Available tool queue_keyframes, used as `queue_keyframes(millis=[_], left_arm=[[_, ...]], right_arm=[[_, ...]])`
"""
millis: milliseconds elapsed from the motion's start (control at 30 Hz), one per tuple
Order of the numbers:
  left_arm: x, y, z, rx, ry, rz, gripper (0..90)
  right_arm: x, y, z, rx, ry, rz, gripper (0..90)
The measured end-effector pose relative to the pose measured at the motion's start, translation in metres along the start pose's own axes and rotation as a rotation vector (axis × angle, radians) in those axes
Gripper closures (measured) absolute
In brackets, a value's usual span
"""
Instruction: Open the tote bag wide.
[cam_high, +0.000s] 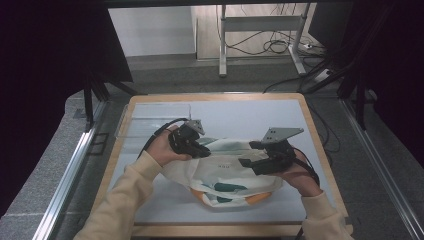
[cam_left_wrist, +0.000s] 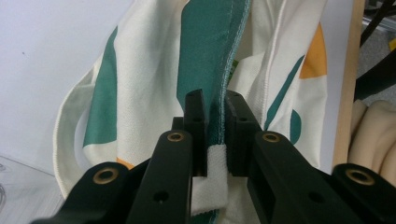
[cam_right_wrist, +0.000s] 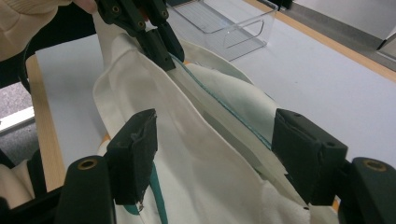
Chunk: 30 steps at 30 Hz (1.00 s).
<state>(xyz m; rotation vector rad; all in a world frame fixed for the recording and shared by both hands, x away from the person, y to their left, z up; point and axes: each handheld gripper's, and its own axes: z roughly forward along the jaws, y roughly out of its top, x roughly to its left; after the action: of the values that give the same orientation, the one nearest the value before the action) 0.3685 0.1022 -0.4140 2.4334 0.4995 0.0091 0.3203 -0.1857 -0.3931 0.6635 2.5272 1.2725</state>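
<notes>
Bag (cam_high: 227, 172) | left claw (cam_left_wrist: 215, 116) clenched on its rim (teal edge) | right claw (cam_right_wrist: 215, 154) released, straddling bag

The bag (cam_high: 227, 172) between my grippers is cream cloth with dark green patches and orange ones, and a green-stitched hem. My left gripper (cam_high: 199, 148) and right gripper (cam_high: 252, 156) are both black, each topped by a grey plate. Under the bag, the table (cam_high: 240, 112) is pale grey-white with a light wooden edge. Beyond the bag stands a clear bin (cam_right_wrist: 224, 23). My sleeves (cam_high: 125, 197) are cream.
</notes>
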Motion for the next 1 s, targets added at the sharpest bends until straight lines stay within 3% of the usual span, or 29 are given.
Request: queue_keyframes(millis=[367, 767, 1000], left_arm=[[0.001, 0.001, -0.001, 0.004, 0.003, 0.000, 82.6], [0.000, 0.003, 0.000, 0.009, 0.009, 0.004, 82.7], [0.001, 0.002, 0.000, 0.002, 0.012, -0.010, 82.7]], right_arm=[[0.005, 0.010, 0.016, 0.042, 0.038, -0.034, 34.9], [0.014, 0.022, 0.048, 0.163, 0.090, -0.103, 42.4], [0.018, 0.018, 0.061, 0.229, 0.122, -0.143, 61.4]])
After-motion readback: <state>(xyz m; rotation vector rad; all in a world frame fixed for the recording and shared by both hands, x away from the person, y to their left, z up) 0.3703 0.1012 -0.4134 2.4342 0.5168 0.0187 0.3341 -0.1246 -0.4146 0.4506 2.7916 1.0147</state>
